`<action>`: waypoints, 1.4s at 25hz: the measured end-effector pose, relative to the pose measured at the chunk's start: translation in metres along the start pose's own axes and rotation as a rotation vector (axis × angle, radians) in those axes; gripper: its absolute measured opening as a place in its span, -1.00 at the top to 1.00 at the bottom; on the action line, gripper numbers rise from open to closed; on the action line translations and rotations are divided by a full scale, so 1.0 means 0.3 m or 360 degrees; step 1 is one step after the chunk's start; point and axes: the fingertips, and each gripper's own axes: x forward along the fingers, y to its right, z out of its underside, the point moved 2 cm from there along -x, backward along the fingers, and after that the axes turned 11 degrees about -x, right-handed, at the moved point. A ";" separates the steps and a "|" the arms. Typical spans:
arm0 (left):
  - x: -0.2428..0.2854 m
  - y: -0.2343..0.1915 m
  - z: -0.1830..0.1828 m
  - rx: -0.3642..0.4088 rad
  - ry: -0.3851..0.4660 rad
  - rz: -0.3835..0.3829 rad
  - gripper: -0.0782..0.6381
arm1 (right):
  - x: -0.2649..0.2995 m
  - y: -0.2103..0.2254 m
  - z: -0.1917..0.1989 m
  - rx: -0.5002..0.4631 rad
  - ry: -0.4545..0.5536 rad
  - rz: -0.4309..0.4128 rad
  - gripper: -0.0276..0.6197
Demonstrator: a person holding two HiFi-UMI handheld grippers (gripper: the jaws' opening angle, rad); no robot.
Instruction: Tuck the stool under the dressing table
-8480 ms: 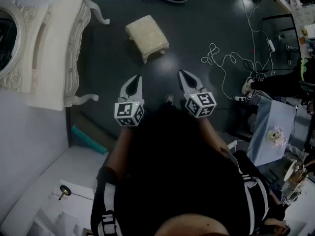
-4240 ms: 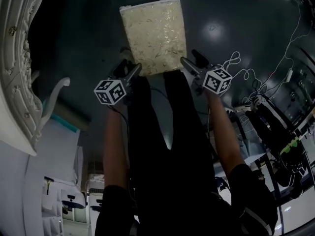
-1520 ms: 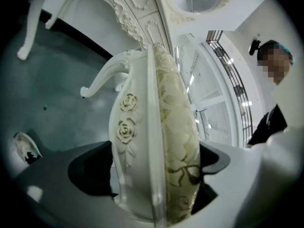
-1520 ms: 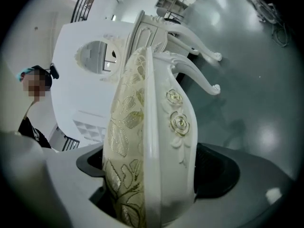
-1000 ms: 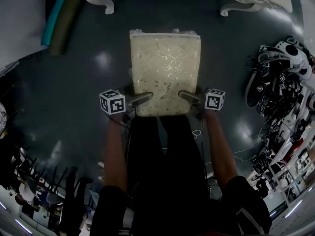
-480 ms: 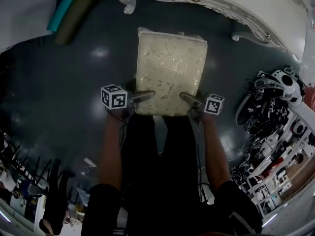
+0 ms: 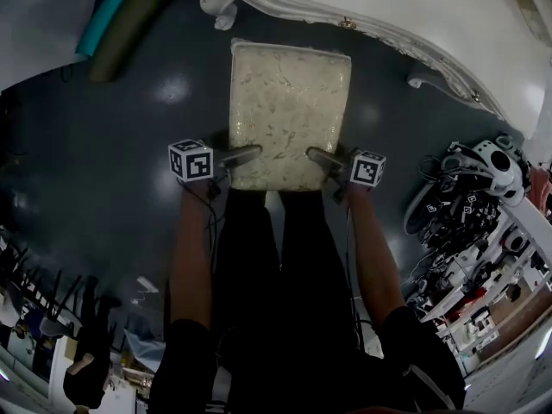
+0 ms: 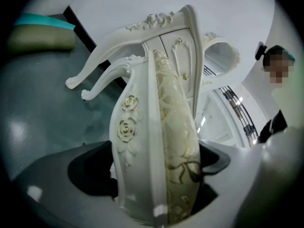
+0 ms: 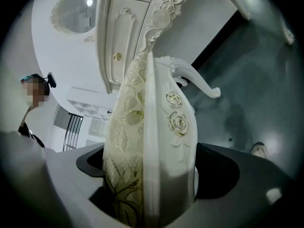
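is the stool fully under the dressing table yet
No, in the head view nearly the whole stool shows in front of the dressing table, with the left gripper and right gripper clamped on its near end.

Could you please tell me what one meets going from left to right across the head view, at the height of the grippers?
left gripper → cream gold-patterned cushioned stool → right gripper → tangled heap of black-and-white cables and gear

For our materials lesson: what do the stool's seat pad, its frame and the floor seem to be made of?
Stool seat pad: woven cream fabric, judging by its shiny gold leaf pattern.
Stool frame: probably painted wood or moulded resin; glossy white with gilded carved roses.
Floor: a hard, polished dark surface; it mirrors the lights.
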 end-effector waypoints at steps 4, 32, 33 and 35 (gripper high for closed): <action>0.049 -0.077 -0.050 -0.0010 0.0036 -0.0017 -0.69 | 0.051 0.095 -0.032 -0.0006 -0.0024 -0.0030 -0.78; 0.267 -0.483 -0.381 -0.0018 0.0103 0.0027 -0.69 | 0.345 0.495 -0.212 -0.0027 0.0070 -0.0031 -0.78; 0.268 -0.482 -0.383 -0.0018 0.0105 0.0035 -0.69 | 0.347 0.491 -0.216 -0.0033 0.0074 -0.0034 -0.78; 0.270 -0.482 -0.385 -0.0017 0.0107 0.0042 -0.69 | 0.349 0.495 -0.216 -0.0036 0.0076 -0.0031 -0.78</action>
